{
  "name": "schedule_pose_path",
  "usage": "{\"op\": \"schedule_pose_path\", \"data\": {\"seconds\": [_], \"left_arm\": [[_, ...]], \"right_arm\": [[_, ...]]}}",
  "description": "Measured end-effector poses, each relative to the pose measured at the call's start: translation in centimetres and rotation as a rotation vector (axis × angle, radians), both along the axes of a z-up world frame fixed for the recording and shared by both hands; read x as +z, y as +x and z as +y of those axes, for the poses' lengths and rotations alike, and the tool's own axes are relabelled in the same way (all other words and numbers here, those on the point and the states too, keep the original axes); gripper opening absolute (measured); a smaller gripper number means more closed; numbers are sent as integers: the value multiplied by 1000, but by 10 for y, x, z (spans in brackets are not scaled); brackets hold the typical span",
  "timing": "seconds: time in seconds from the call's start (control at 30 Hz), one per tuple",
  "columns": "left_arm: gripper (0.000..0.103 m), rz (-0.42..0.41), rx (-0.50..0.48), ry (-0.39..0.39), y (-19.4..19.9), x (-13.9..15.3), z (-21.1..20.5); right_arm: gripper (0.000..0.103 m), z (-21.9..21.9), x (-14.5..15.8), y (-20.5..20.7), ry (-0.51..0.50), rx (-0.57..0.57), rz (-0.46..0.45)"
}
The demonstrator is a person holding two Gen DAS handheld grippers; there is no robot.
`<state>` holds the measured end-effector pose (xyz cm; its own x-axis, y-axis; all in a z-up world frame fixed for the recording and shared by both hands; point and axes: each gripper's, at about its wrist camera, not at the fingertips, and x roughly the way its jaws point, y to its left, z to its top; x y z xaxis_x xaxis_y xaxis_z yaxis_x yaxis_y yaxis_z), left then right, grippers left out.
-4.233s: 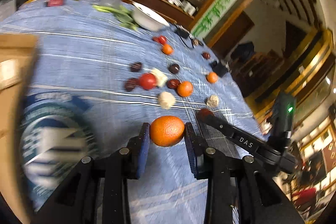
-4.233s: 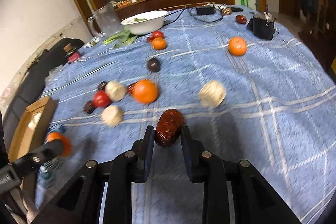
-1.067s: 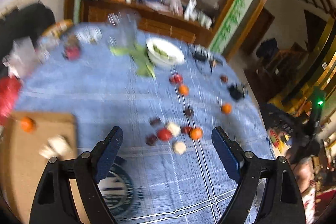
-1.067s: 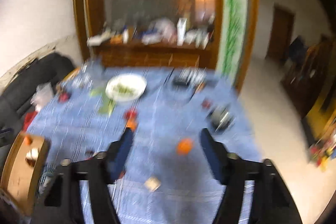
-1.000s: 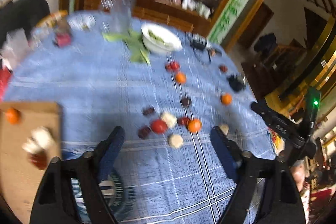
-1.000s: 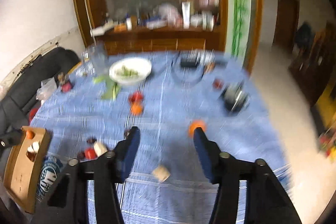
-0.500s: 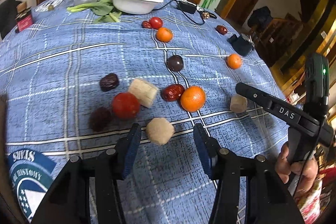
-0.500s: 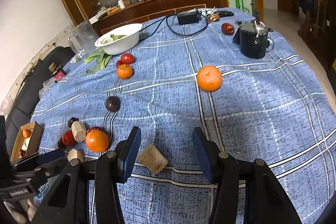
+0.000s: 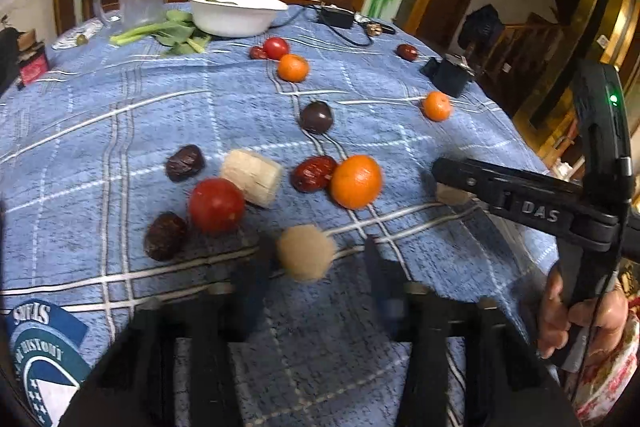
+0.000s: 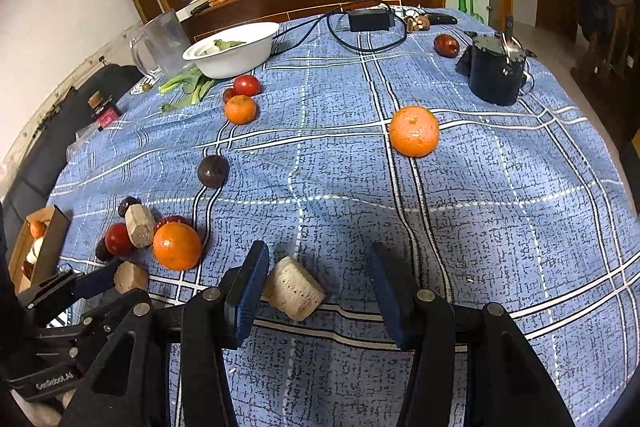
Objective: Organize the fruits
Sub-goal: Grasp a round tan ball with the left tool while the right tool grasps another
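Note:
My left gripper (image 9: 316,267) is open, its blurred jaws on either side of a round beige piece (image 9: 306,253) on the blue cloth. Just beyond lie a tomato (image 9: 216,205), a beige cylinder (image 9: 252,177), dark dates (image 9: 314,173) and an orange (image 9: 356,181). My right gripper (image 10: 316,287) is open around a pale cylinder piece (image 10: 294,293), which lies against the left jaw. An orange (image 10: 414,131) sits further off. The left gripper also shows in the right wrist view (image 10: 92,285), and the right gripper in the left wrist view (image 9: 444,173).
A cardboard box (image 10: 48,243) holding a few fruits stands at the table's left edge. A white bowl (image 10: 234,49), greens, a glass jug (image 10: 162,43), a black pot (image 10: 496,75), a charger with cable (image 10: 368,21) and more fruits lie at the back.
Both grippers let go of the orange and the date, swung high and came back down low over the table. Each now straddles a pale piece, and the left gripper is still moving.

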<state>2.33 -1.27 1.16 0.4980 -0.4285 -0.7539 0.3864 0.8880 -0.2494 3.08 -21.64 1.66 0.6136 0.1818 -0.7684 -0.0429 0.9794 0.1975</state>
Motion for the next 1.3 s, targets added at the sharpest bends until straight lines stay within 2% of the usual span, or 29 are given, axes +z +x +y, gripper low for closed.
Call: {"op": "schedule_pose_path", "data": {"seconds": [0.1, 0.33, 0.43, 0.57, 0.83, 0.97, 1.07, 1.3], "left_arm": [[29, 3, -9, -11, -2, 0, 0], [29, 0, -6, -9, 0, -1, -2], [29, -2, -8, -6, 0, -2, -3], [29, -5, -13, -7, 1, -2, -3], [29, 2, -8, -57, 2, -2, 4], [29, -17, 8, -60, -2, 2, 6], [29, -34, 10, -68, -11, 8, 8], [29, -75, 27, -154, -55, 37, 36]], "right_arm": [[41, 9, 2, -4, -27, 27, -10], [39, 31, -5, -5, -119, 92, 9], [38, 28, -5, -4, -104, 93, 10], [29, 28, -5, -6, -91, 101, 5], [29, 21, 1, -11, -74, 38, -31], [29, 18, 11, -22, -13, 6, -36], [29, 20, 19, -40, 55, 4, -33], [29, 37, 48, -70, 75, 25, -53]]}}
